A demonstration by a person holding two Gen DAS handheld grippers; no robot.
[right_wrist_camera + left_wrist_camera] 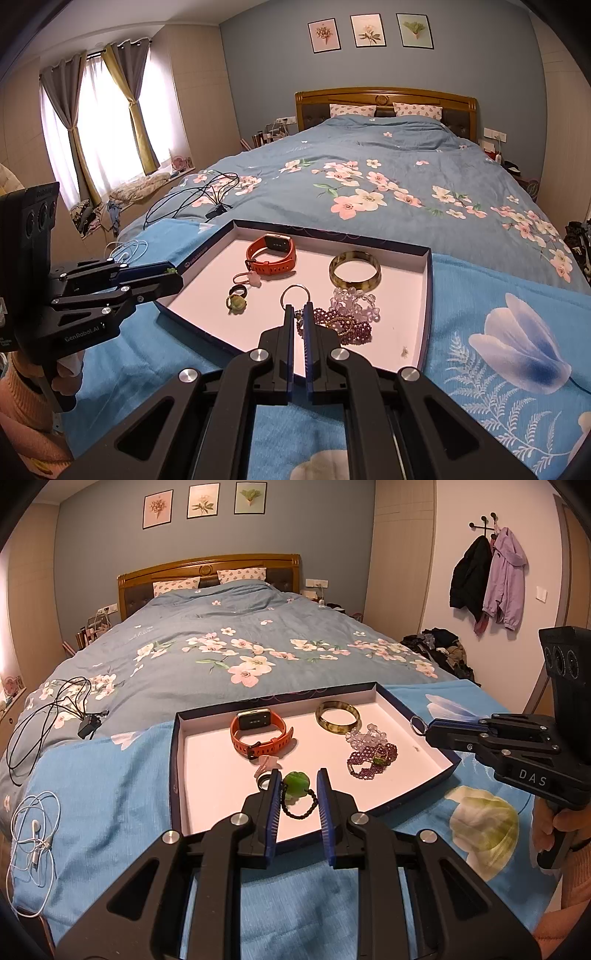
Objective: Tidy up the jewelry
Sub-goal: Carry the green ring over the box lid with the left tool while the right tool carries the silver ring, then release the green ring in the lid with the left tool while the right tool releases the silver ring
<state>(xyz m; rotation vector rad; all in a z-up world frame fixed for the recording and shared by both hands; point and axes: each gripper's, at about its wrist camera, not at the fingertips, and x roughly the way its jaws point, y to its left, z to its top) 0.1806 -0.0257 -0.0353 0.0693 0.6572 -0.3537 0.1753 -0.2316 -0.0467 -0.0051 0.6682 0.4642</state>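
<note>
Left gripper (pixel 298 775) sits over the near edge of the tray (pixel 176 760), fingers (pixel 274 805) parted, straddling the green pendant (pixel 296 783) on its black cord. From the left wrist view the pendant looks lifted between the fingers; can't tell whether either pad touches it. In the right wrist view a bit of green shows at the left fingertips (pixel 170 271).

Right gripper (pixel 298 309) has its fingers nearly together, pinching the base of a thin metal ring (pixel 294 294). The ring sticks out past the tips, above the right part of the tray. From the left wrist view the same ring (pixel 418 724) hangs at the tip of the right gripper (pixel 428 731), over the tray's right wall.

Tray lies on a light blue cloth (pixel 110 797) at the foot of the bed (pixel 229 627). Inside it:
- orange watch (pixel 260 731), back left
- olive bangle (pixel 338 717), back right
- clear bead bracelet (pixel 365 735) touching the purple bead bracelet (pixel 371 762), right side
- dark ring (pixel 238 290), pink flower charm (pixel 254 280) and small green ring (pixel 236 303), left of middle

Outside the tray, on the bed: black cable with charger (pixel 86 725), white earphones (pixel 35 827).
</note>
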